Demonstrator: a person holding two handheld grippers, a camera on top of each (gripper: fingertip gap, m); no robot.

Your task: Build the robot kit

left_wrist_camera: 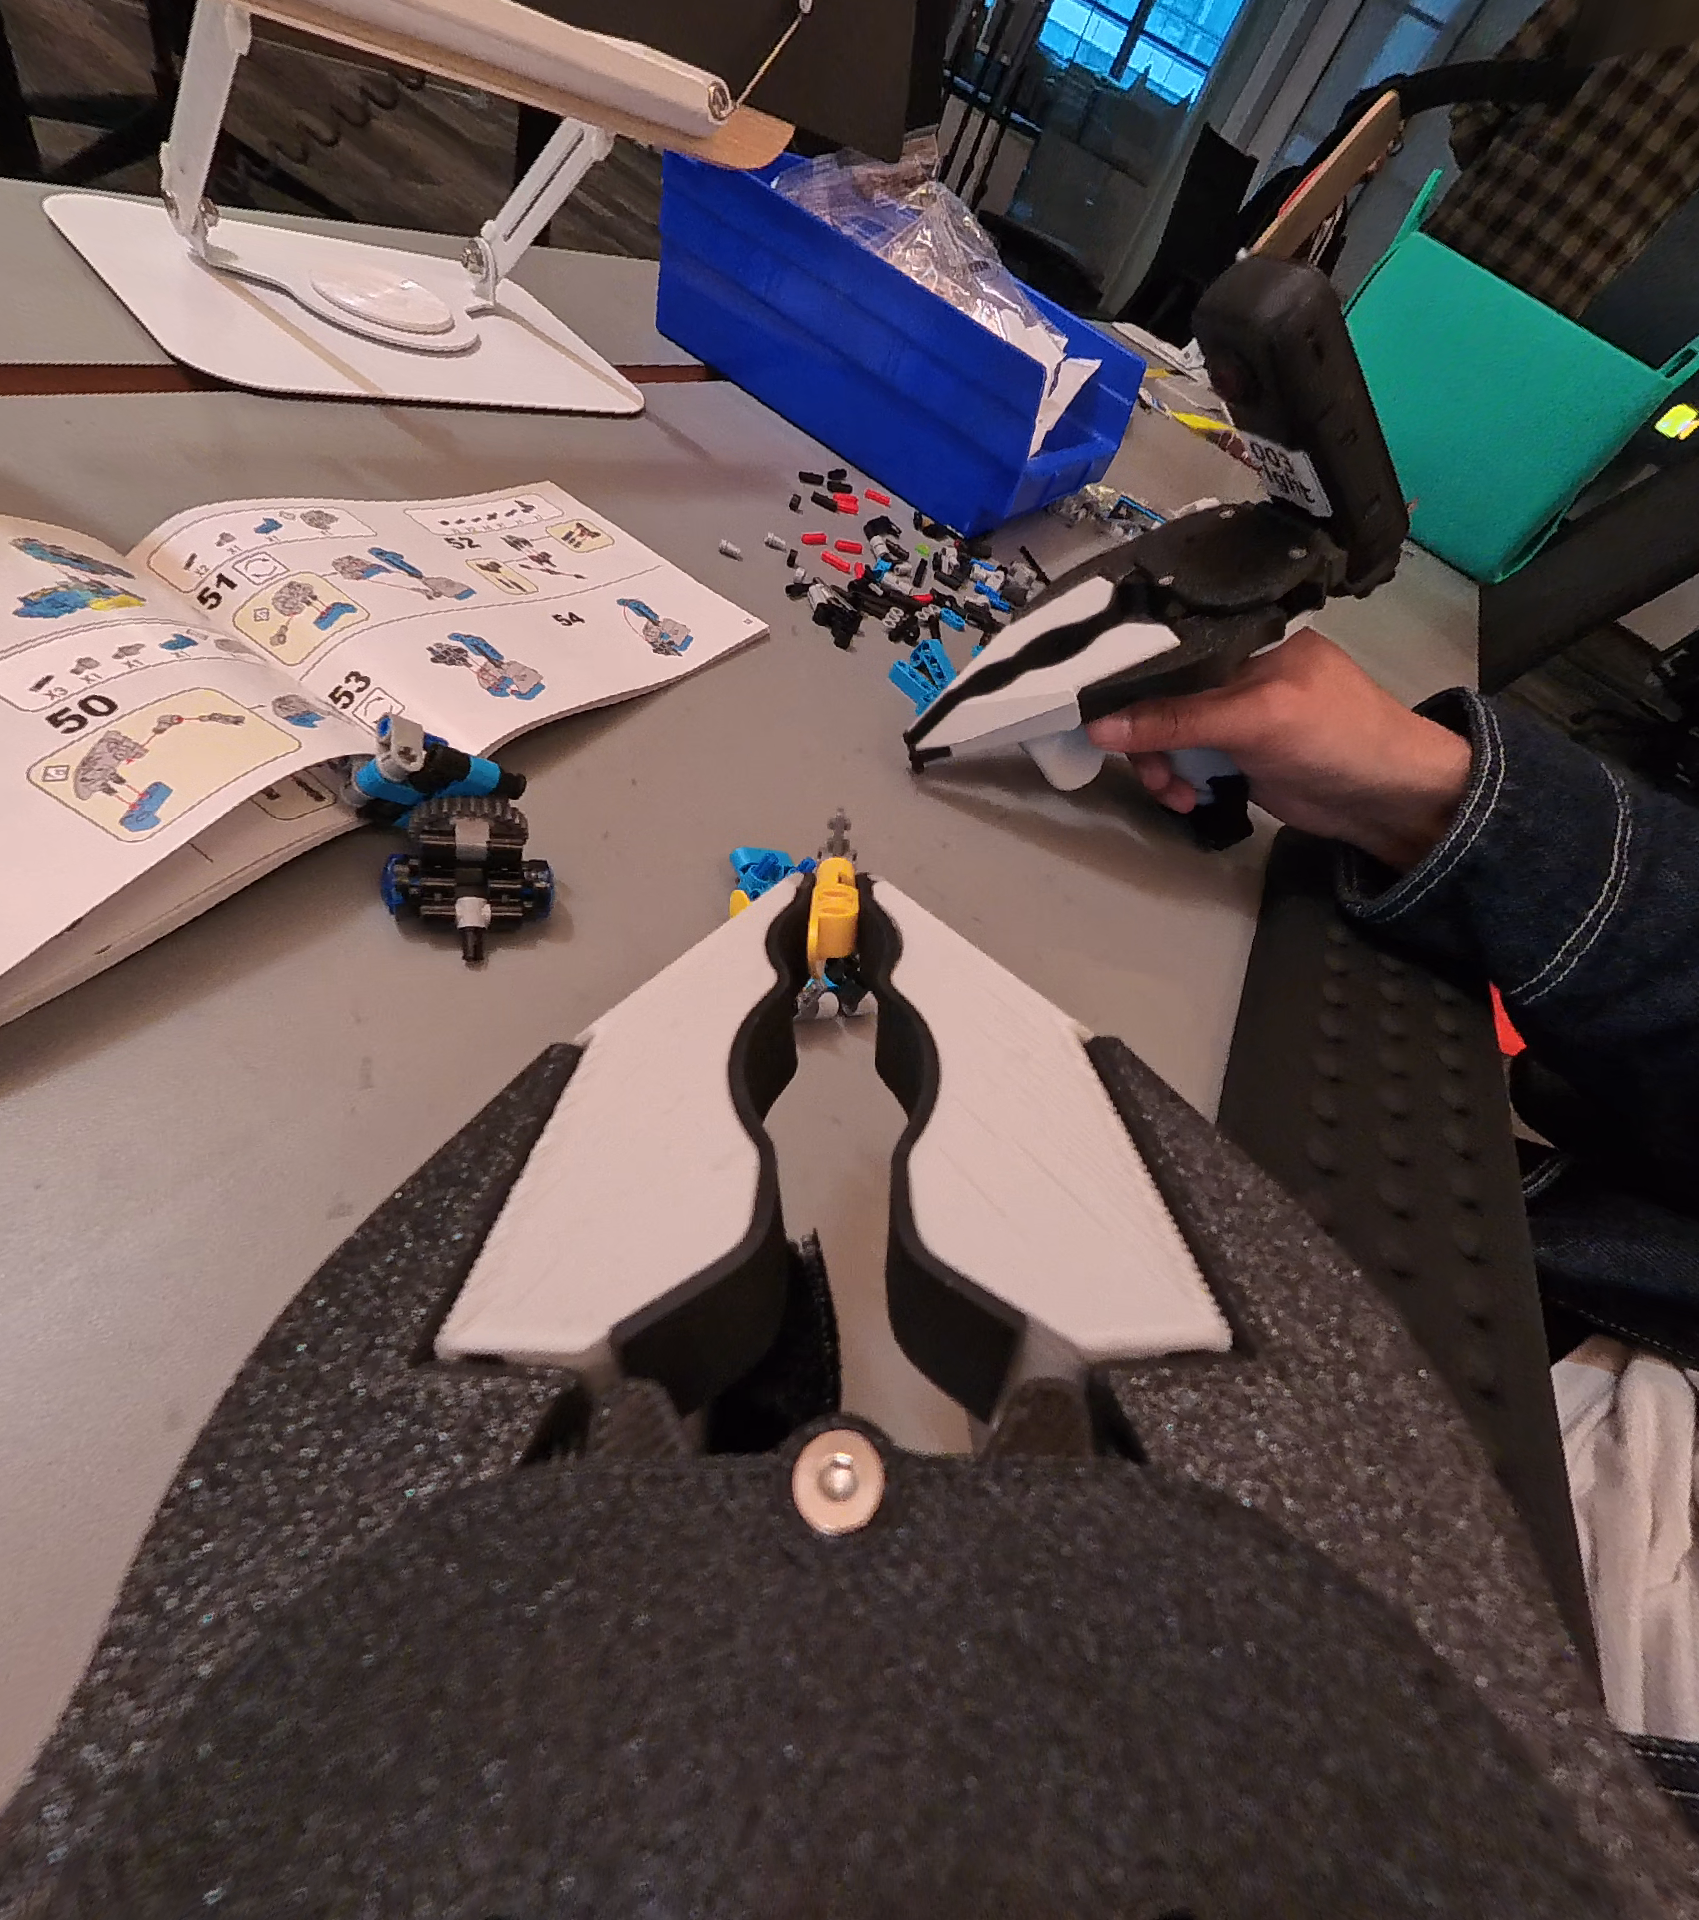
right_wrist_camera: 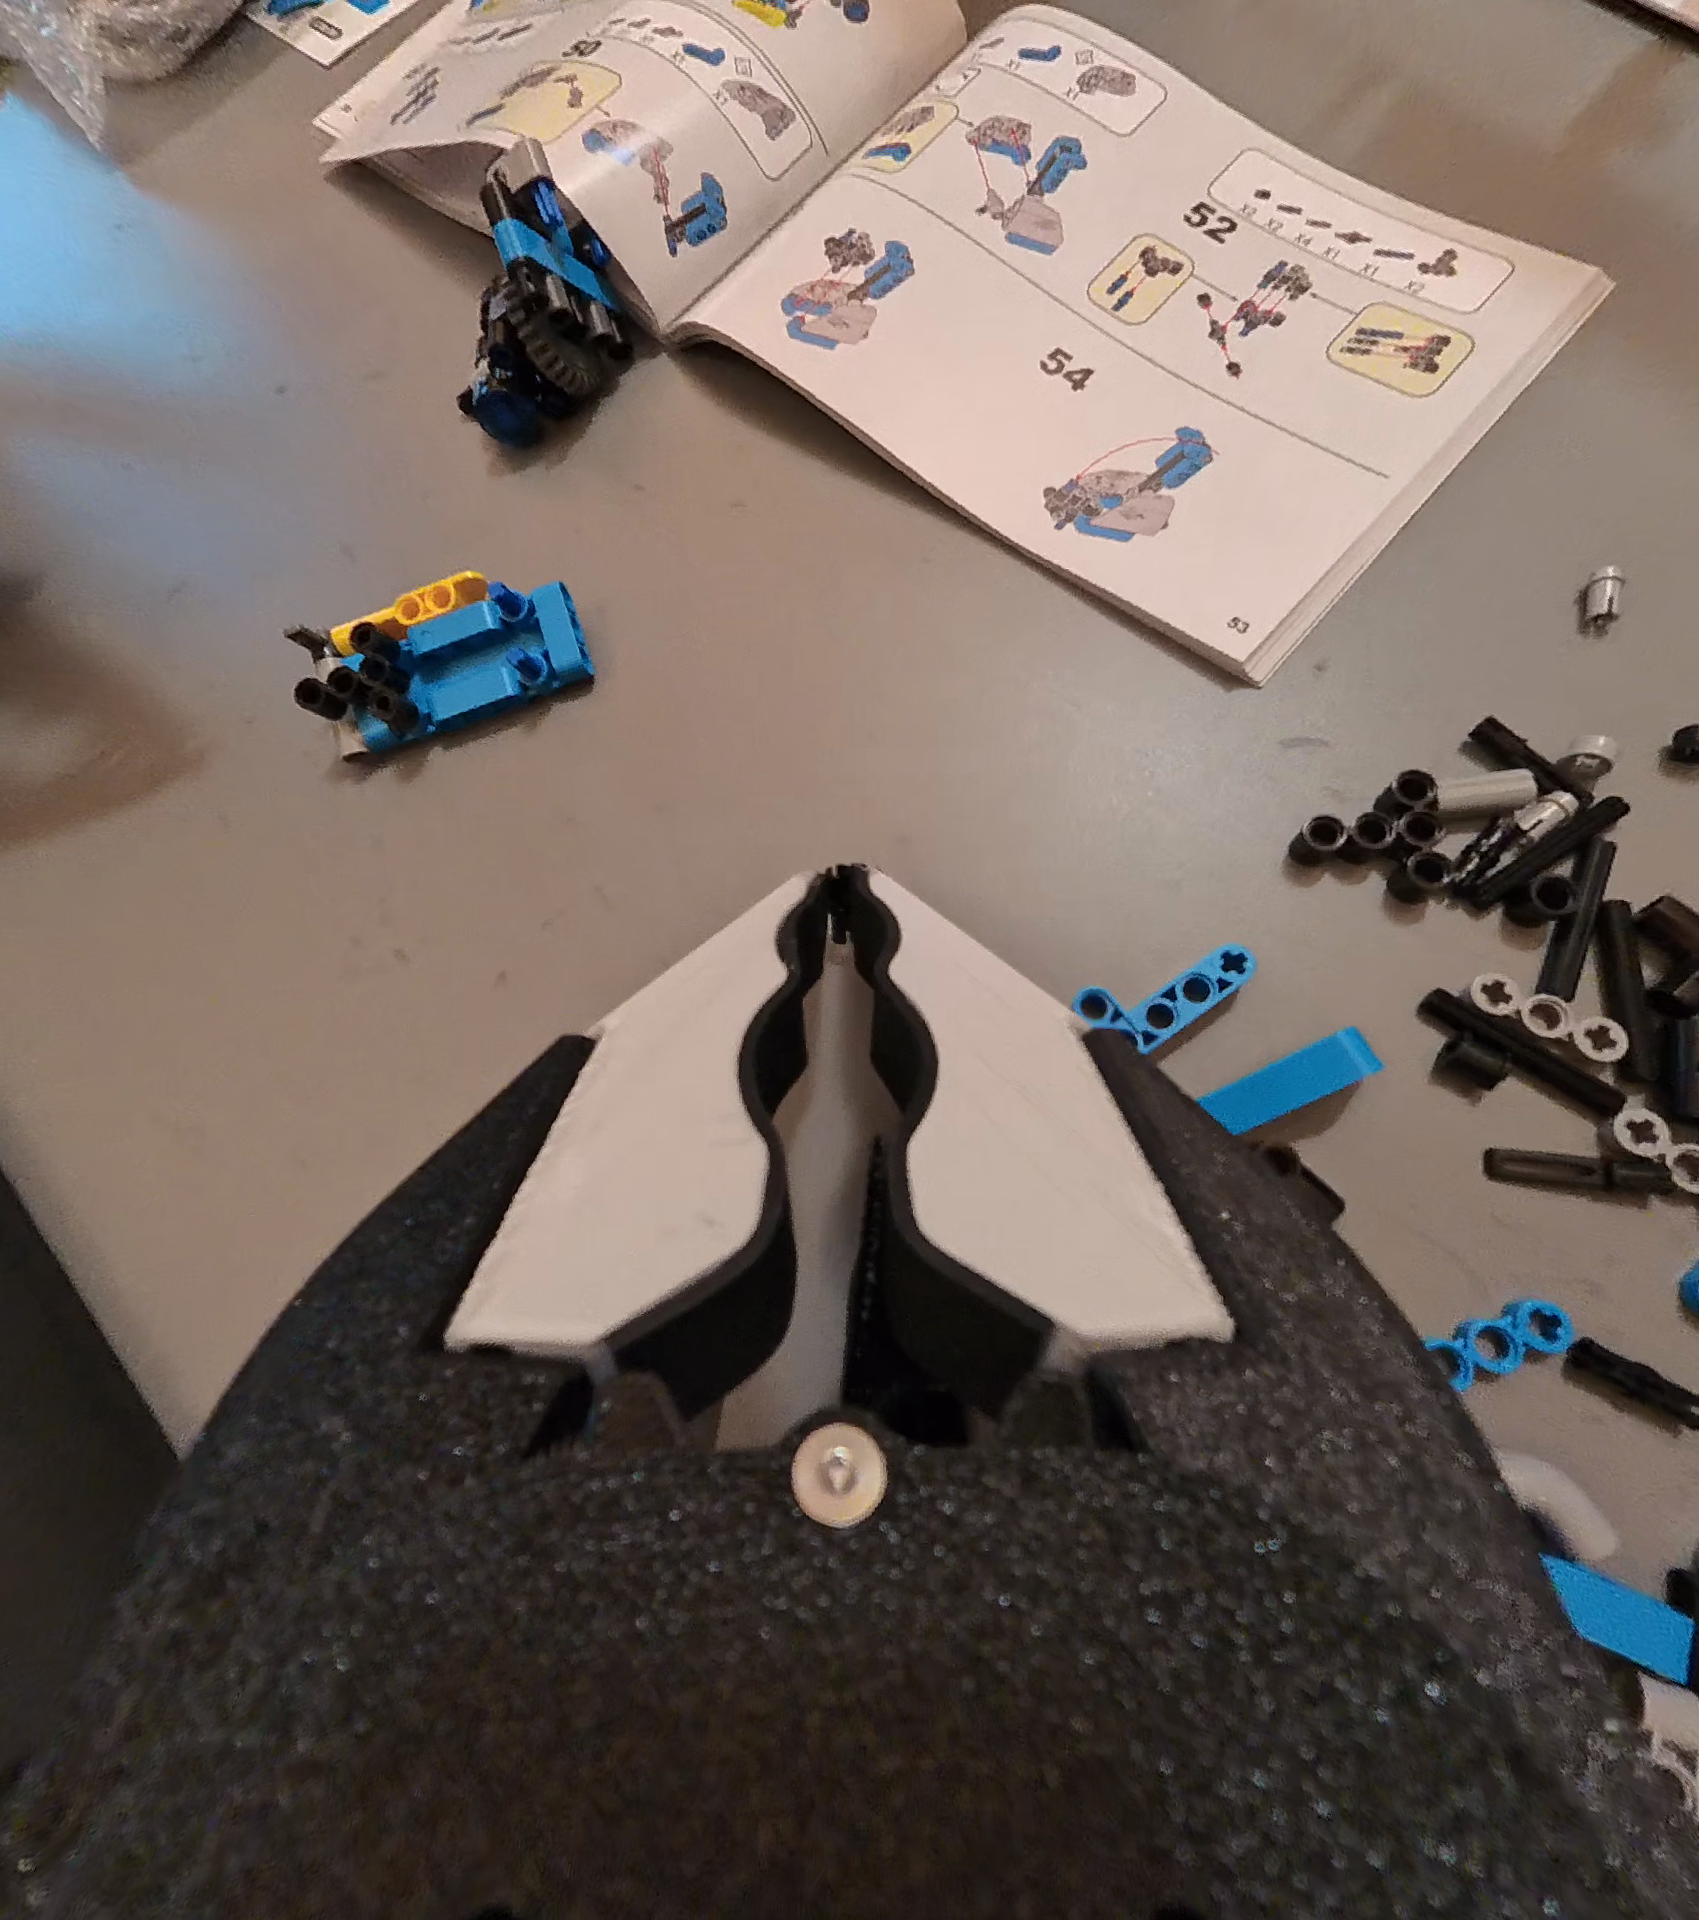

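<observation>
My left gripper point(left_wrist_camera: 837, 883) is shut on the yellow beam point(left_wrist_camera: 834, 906) of a small blue, yellow and black brick assembly, low over the grey table point(left_wrist_camera: 616, 1039). Blue and black parts of it show through the finger gap. In the right wrist view this assembly point(right_wrist_camera: 445, 655) lies on the table with no fingers on it, and the left edge is blurred. My right gripper point(right_wrist_camera: 840, 873) is shut, with a small black pin point(right_wrist_camera: 839, 914) between its tips. It also shows in the left wrist view point(left_wrist_camera: 918, 753), held by a hand, tips near the table.
An open instruction booklet point(left_wrist_camera: 253, 665) point(right_wrist_camera: 1032, 312) lies ahead, with a black and blue gear assembly point(left_wrist_camera: 466, 862) point(right_wrist_camera: 538, 312) at its edge. Loose small parts point(left_wrist_camera: 907, 582) point(right_wrist_camera: 1603, 987) lie beside a blue bin point(left_wrist_camera: 876, 343). A white stand point(left_wrist_camera: 357, 301) is behind. Across from one pair of fingers to the other is roughly 20 cm.
</observation>
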